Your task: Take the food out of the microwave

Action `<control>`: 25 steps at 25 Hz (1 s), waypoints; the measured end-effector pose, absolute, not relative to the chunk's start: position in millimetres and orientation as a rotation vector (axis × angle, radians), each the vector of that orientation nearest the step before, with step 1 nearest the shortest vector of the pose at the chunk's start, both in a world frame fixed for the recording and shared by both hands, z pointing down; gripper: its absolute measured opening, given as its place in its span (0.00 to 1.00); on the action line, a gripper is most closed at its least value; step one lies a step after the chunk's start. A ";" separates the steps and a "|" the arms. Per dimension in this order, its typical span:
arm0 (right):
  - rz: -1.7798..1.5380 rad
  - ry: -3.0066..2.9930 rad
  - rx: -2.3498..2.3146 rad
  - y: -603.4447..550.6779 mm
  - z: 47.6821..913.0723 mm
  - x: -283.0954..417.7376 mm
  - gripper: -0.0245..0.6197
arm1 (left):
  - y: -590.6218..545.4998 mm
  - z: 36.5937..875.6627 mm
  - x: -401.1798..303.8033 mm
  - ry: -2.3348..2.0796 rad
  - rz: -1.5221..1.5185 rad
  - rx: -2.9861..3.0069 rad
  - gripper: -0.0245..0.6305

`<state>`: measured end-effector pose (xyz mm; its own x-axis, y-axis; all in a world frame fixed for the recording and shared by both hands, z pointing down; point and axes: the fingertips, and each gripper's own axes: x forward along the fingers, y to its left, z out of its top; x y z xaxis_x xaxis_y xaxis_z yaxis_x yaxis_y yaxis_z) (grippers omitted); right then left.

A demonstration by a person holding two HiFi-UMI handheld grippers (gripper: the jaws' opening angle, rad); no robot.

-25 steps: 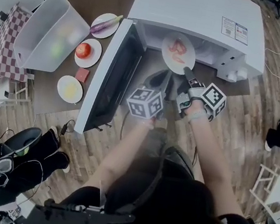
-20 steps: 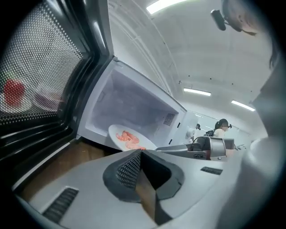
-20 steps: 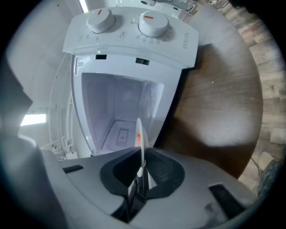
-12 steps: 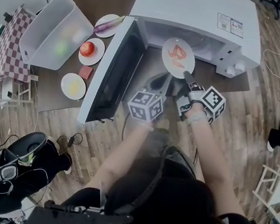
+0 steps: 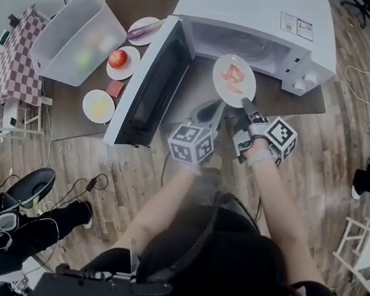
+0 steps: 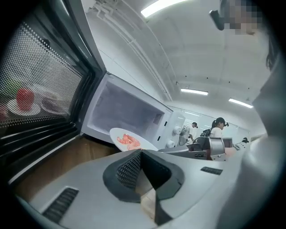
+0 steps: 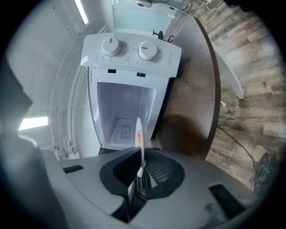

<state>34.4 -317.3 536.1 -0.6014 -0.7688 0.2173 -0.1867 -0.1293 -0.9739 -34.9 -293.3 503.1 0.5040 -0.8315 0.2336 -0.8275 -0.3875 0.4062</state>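
Observation:
A white plate (image 5: 234, 80) with red food on it hangs over the brown table, just in front of the open white microwave (image 5: 260, 23). My right gripper (image 5: 245, 105) is shut on the plate's near rim. In the right gripper view the plate (image 7: 140, 136) shows edge-on, pinched by that gripper (image 7: 140, 172), with the empty cavity behind. Just left of the plate, my left gripper (image 5: 214, 111) is shut on nothing. In the left gripper view its closed jaws (image 6: 142, 155) point at the plate (image 6: 129, 140). The microwave door (image 5: 149, 86) stands swung out to the left.
Left of the door stand a clear plastic bin (image 5: 77, 36), plates with a tomato (image 5: 120, 62), an eggplant (image 5: 144, 31) and yellow food (image 5: 98, 106), and a pink block (image 5: 116, 88). A checkered table (image 5: 9, 64) is further left. People stand in the background (image 6: 218, 127).
The plate has come out of the microwave mouth toward me, carried by my right gripper. Both grippers have drawn back from the opening together.

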 end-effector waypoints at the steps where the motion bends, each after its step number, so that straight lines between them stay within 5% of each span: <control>1: -1.780 1.713 -1.060 -313.8 535.2 35.3 0.08 | -290.3 502.1 -33.5 -1.361 -0.012 2.281 0.04; 25: -1.796 1.712 -1.037 -224.7 522.5 60.1 0.08 | -206.3 482.4 -6.1 -1.367 -0.025 2.340 0.04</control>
<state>60.1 -224.7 522.5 -0.6170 -0.7582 0.2108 -0.1739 -0.1298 -0.9762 -6.1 -206.3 482.4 0.5140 -0.8351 0.1959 -0.8274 -0.4225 0.3700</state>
